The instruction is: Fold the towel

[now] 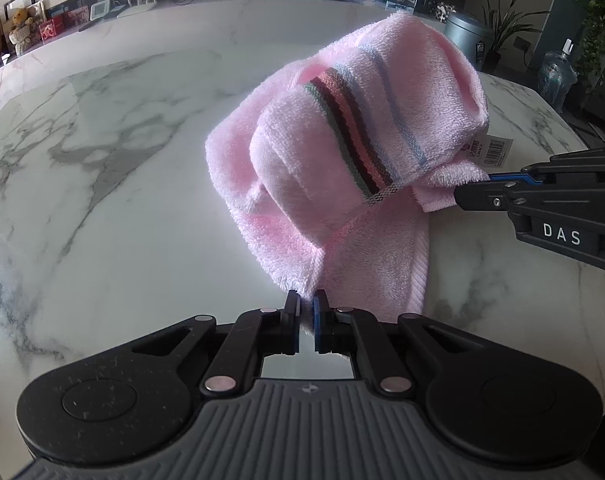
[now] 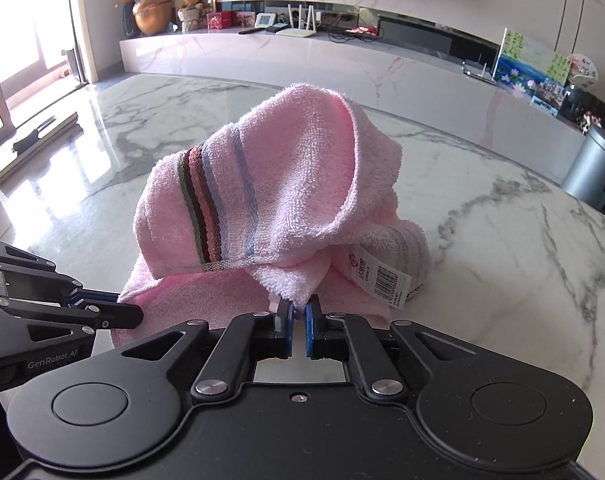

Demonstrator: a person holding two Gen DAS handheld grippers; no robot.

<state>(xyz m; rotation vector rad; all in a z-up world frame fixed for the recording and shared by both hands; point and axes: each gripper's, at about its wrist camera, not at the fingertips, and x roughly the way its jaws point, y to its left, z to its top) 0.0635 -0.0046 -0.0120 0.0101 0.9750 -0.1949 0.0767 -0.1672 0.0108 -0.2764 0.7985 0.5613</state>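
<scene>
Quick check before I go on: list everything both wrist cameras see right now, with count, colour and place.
towel: one, pink with a striped band, bunched up on the table, a corner in each gripper
paper tag: one, white with barcode, hanging off the towel's right side
table: one, white marble with grey veins, under the towel
bin: one, silver-grey, beyond the table's far right edge
water bottle: one, clear bluish, on the floor at right
teddy bear: one, brown, on the far shelf
left gripper: one, black with blue pads, shut on a towel corner
right gripper: one, black with blue pads, shut on a towel corner
</scene>
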